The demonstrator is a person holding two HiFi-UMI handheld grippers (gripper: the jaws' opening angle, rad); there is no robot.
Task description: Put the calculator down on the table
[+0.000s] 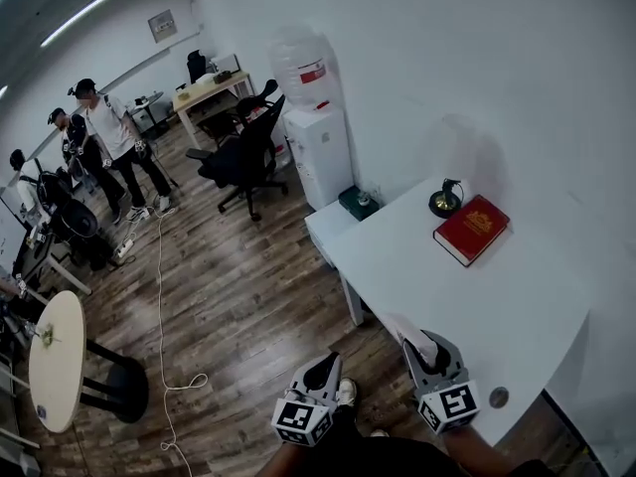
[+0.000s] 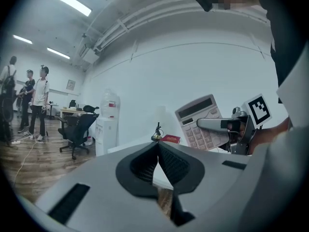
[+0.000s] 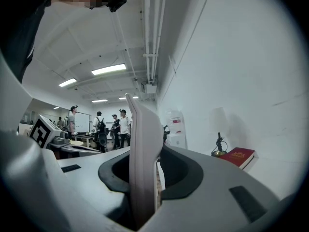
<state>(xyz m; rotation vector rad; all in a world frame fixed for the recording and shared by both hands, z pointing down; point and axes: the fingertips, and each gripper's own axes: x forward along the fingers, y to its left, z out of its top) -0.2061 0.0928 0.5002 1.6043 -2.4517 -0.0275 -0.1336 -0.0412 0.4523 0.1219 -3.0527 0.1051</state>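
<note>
Two grippers show low in my head view: the left gripper point(image 1: 321, 368) off the tabletop's point(image 1: 467, 296) near edge, and the right gripper point(image 1: 429, 352) over that edge, clamped on the calculator point(image 1: 409, 330). A red book point(image 1: 471, 229) lies near the far edge. From the left gripper view I see its own jaws pressed together with nothing between them. The calculator is in the air beside it, keys facing me, display end uppermost, long axis leaning. From the right gripper view I see it edge-on between the jaws, long axis upright.
</note>
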